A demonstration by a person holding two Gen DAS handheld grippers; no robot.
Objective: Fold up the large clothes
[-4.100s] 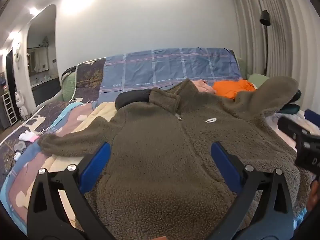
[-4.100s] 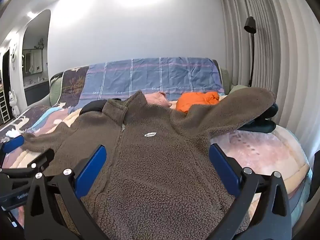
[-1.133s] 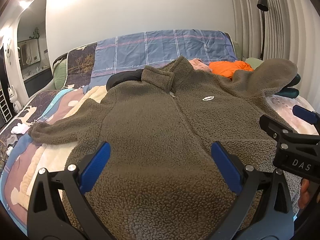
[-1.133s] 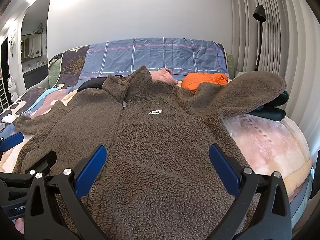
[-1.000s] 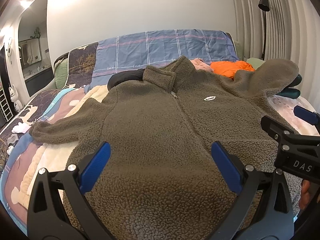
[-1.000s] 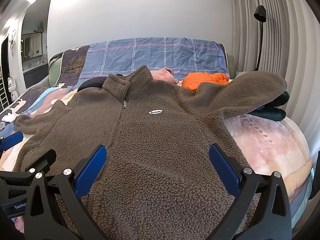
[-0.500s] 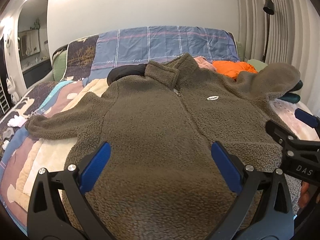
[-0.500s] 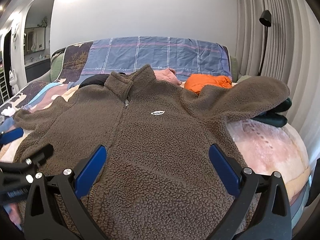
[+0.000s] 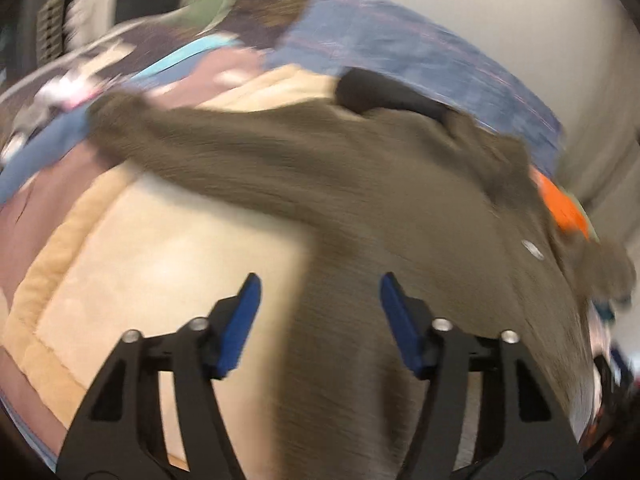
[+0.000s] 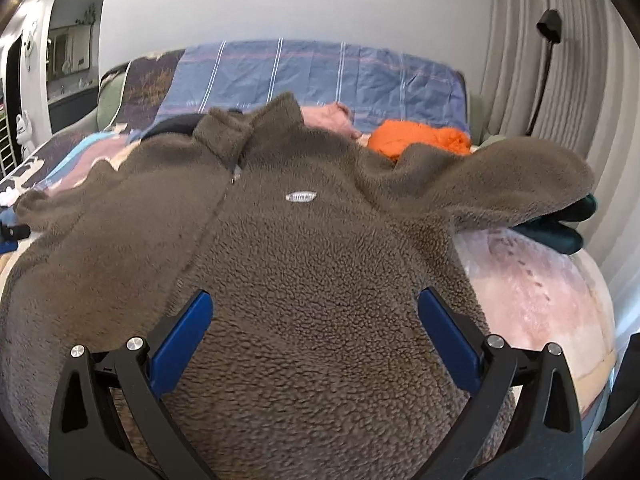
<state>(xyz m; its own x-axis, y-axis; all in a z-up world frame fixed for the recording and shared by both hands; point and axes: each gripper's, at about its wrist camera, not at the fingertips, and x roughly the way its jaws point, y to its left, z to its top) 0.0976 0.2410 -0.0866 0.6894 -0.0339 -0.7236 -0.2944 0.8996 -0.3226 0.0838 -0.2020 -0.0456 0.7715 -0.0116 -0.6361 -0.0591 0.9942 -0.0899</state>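
- A brown fleece jacket (image 10: 304, 264) lies front-up on a bed (image 10: 552, 300), its collar toward the headboard and its hem toward the cameras.
- One sleeve (image 10: 516, 176) stretches out to the right of the picture in the right wrist view and rests on a pile of dark folded clothes (image 10: 560, 224).
- The other sleeve (image 9: 192, 148) reaches left across a cream and pink blanket (image 9: 132, 264) in the left wrist view.
- A small white patch (image 10: 301, 196) sits on the jacket's chest, beside the zip.
- Behind the collar lie a pink garment (image 10: 332, 118) and an orange garment (image 10: 420, 138), in front of a blue checked cover (image 10: 320, 74) at the head of the bed.
- The left tool (image 9: 316, 312) hangs over the jacket's left edge, where fleece meets blanket; its view is heavily blurred.
- Its jaws have just been closing and now stand about half apart. The blue pads (image 9: 240, 320) press on nothing, and the fleece lies below the gap rather than pinched in it.
- The right tool (image 10: 314, 336) hovers above the lower front of the jacket with its jaws spread wide and nothing gripped.
- A black floor lamp (image 10: 546, 36) stands by pale curtains (image 10: 580, 92) on the right.
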